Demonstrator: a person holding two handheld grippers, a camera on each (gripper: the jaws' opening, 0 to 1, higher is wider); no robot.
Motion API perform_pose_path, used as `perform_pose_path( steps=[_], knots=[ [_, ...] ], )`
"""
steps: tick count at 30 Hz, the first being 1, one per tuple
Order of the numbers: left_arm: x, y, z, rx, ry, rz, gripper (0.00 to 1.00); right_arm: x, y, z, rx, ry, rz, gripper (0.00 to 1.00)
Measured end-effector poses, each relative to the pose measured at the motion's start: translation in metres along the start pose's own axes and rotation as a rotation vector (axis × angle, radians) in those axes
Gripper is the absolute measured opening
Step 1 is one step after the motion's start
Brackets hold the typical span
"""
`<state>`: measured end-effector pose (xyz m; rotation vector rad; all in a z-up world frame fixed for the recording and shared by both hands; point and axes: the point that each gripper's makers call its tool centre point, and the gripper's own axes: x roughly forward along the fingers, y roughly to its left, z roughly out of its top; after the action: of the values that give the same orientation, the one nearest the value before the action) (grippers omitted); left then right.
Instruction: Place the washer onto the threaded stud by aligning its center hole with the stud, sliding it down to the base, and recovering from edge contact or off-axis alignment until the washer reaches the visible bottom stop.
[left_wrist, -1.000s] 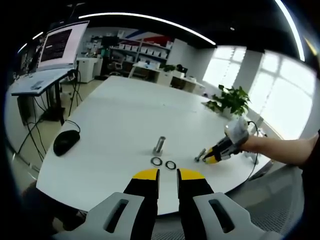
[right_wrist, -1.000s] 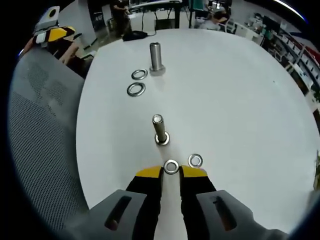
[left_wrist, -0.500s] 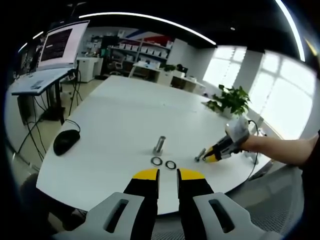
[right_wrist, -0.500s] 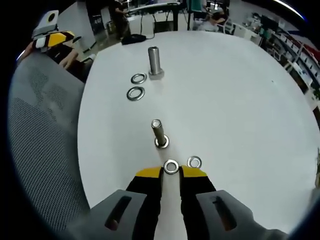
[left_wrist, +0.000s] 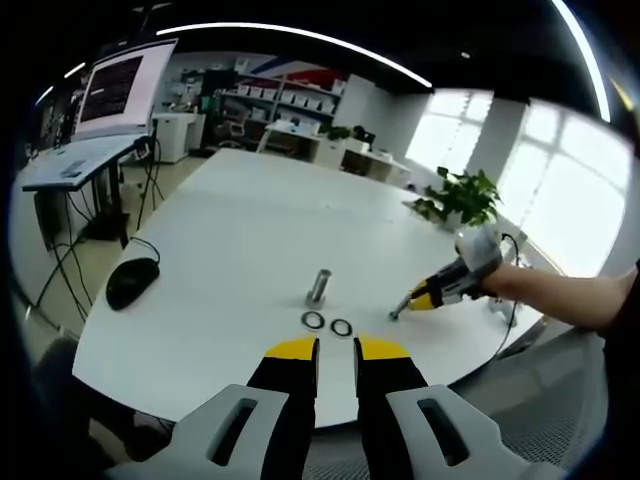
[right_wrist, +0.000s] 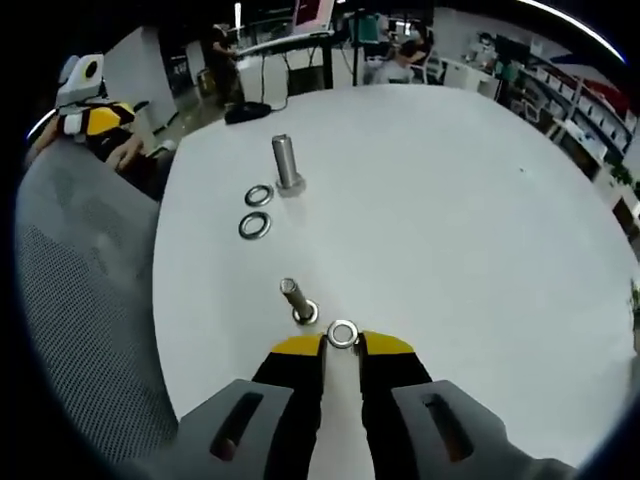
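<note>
My right gripper is shut on a metal washer, held flat between its yellow tips. A small threaded stud stands on the white table just left of and beyond that washer, and the two are apart. Farther off are a thicker stud and two loose washers. In the left gripper view, my left gripper hangs over the near table edge, jaws slightly apart and empty. Beyond it lie the thick stud, two washers and the right gripper.
A black mouse lies at the table's left edge, and a potted plant stands at the far right. A grey mesh chair sits beside the table. A person's arm reaches in from the right.
The right gripper has risen and moved toward the small stud with the washer. The loose washer beside its tips has left its view. The left gripper has barely moved.
</note>
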<state>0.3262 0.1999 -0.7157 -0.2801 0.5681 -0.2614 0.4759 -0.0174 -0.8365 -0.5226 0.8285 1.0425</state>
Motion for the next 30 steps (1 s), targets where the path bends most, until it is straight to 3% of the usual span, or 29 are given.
perform_pose_path(
  steps=[6,13,26,30],
  knots=[
    [0.0,-0.001,-0.001,0.005,0.008,-0.003,0.11,-0.008,-0.005,0.013,0.046,-0.071,0.001,0.15],
    [0.0,-0.001,-0.001,0.005,0.009,-0.005,0.11,-0.021,-0.004,0.034,0.036,-0.132,-0.006,0.15],
    [0.0,-0.001,-0.001,0.003,0.007,-0.004,0.11,-0.024,0.015,0.043,-0.103,-0.12,0.043,0.15],
    [0.0,-0.001,0.0,0.001,0.003,-0.004,0.11,-0.028,0.02,0.047,-0.107,-0.138,0.069,0.15]
  ],
)
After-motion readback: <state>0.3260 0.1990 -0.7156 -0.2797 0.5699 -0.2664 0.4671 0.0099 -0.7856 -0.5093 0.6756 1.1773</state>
